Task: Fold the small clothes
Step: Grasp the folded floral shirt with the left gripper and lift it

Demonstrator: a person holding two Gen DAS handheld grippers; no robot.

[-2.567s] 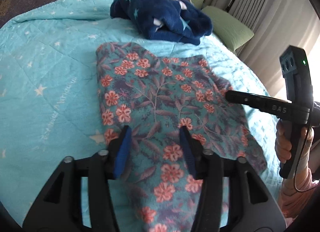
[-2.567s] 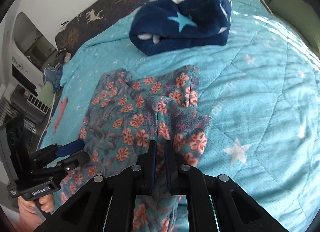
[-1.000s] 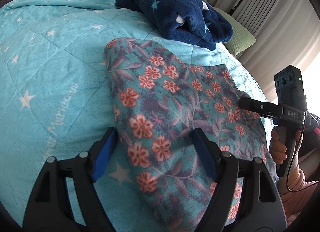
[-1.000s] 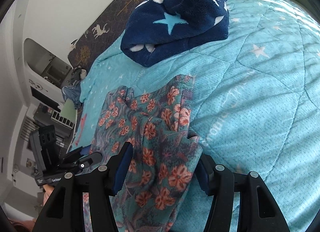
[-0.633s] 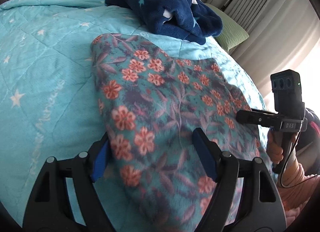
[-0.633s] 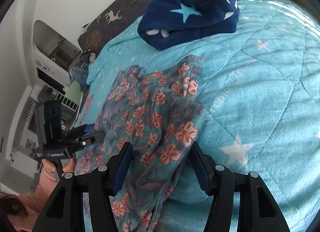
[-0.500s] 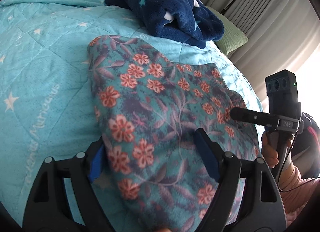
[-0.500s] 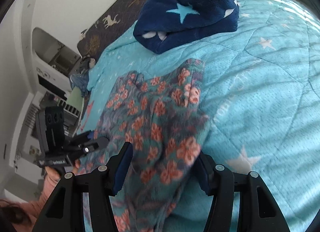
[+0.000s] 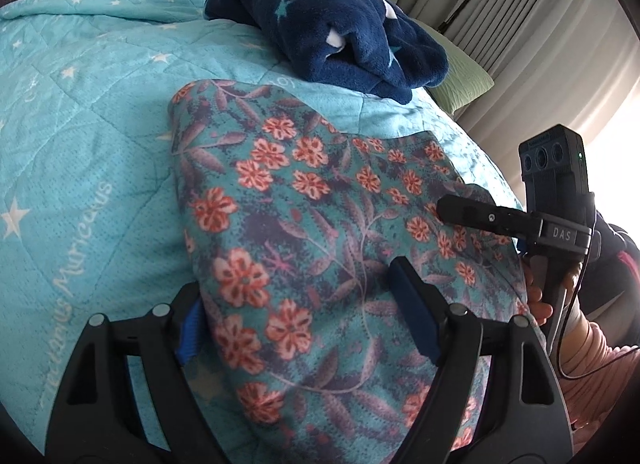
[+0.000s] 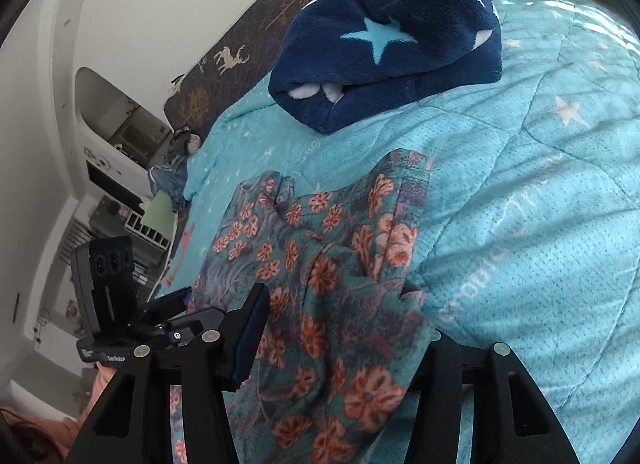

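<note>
A teal garment with orange flowers (image 9: 304, 200) lies on the turquoise star quilt (image 9: 80, 112); it also shows in the right wrist view (image 10: 320, 264). My left gripper (image 9: 300, 316) is open, its blue pads wide apart on either side of the garment's near fold, which bulges up between them. My right gripper (image 10: 336, 328) is open too, and a raised part of the garment sits between its fingers. Each gripper shows in the other's view, the right one (image 9: 444, 212) over the garment's right side, the left one (image 10: 176, 300) at its left edge.
A folded navy fleece blanket with stars (image 9: 332, 28) lies beyond the garment; it also shows in the right wrist view (image 10: 392, 36). Green pillows (image 9: 460, 84) and curtains are at the right. Shelves and clutter (image 10: 120, 200) stand past the bed's left edge.
The right gripper, shut on the garment 2.6 s ago, has opened. Both grippers have stayed wide open over the last second and shifted slightly around the garment's near fold.
</note>
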